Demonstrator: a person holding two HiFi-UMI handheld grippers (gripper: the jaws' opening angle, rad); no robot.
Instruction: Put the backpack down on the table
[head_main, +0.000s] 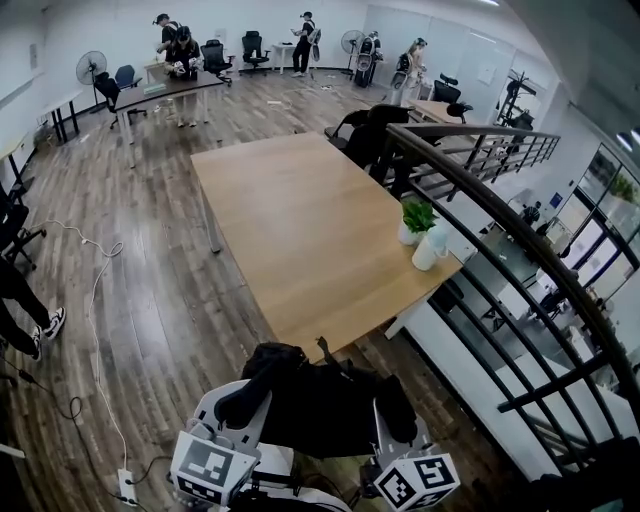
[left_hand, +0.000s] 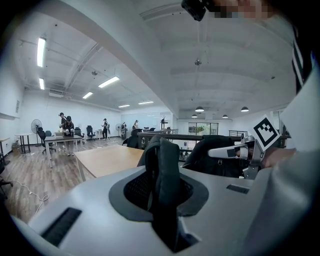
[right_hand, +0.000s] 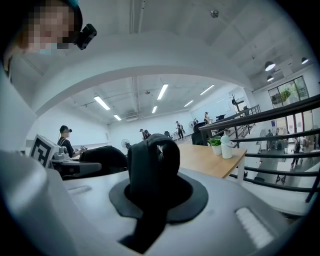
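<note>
Before the bench (head_main: 300, 220) | backpack (head_main: 320, 405) judged soft, sagging | straps (left_hand: 162, 160) are clamped by left hand-held gripper (left_hand: 161, 192) and right hand-held gripper (right_hand: 152, 192).

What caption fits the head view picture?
The left gripper and right gripper hold a black backpack before the wooden table.

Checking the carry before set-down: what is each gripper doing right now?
Left gripper: shut on a black backpack strap.
Right gripper: shut on the other strap.
</note>
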